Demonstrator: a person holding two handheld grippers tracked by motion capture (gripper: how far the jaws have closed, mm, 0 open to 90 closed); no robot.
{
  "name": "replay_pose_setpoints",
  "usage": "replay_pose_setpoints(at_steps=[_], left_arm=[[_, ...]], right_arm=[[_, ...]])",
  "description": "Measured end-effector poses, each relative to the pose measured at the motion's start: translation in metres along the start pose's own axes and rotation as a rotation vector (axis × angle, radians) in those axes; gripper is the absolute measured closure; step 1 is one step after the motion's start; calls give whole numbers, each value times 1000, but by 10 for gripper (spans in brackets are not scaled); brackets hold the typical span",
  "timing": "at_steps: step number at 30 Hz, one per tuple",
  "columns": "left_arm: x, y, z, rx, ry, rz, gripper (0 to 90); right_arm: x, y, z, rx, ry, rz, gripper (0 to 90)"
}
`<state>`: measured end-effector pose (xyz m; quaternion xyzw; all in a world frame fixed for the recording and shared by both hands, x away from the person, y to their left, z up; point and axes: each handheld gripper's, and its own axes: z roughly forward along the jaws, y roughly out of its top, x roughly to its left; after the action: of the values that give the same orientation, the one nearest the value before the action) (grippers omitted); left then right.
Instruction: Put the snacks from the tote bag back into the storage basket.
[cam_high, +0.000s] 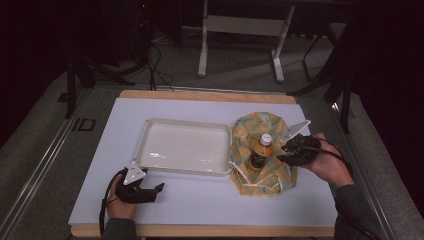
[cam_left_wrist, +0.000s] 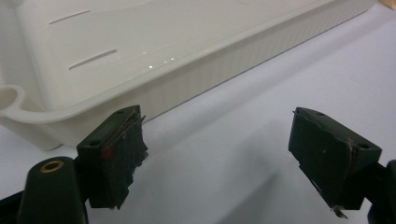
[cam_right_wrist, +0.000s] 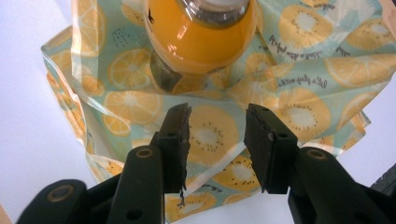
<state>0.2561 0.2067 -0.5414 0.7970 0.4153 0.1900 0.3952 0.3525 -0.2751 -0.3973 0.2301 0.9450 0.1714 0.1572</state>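
Right tongs (cam_high: 289, 151) beside bottle (cam_high: 260, 151) (parted)

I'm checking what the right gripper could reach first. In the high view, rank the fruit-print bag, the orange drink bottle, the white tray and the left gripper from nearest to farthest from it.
From the right gripper:
1. Fruit-print bag, directly beside and under its jaws.
2. Orange drink bottle, just left of it, standing on the bag.
3. White tray, further left, mid-table.
4. Left gripper, at the table's near left, in front of the tray.

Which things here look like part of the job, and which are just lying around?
Likely in the job:
orange drink bottle
fruit-print bag
white tray
right gripper
left gripper

Just lying about:
white table frame on the floor behind
floor cables
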Motion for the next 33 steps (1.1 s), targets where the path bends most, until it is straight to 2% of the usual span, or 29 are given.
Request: replay_pose_setpoints(at_steps=[13,21,33], left_arm=[[0,0,-1,-5,0,0,186],[0,0,-1,-6,-4,-1,187],[0,0,-1,-3,-4,4,186]], right_arm=[[-3,15,0,34,27,-44,585],[-4,23,-1,32,44,-70,580],[-8,34,-8,27,56,-79,568]])
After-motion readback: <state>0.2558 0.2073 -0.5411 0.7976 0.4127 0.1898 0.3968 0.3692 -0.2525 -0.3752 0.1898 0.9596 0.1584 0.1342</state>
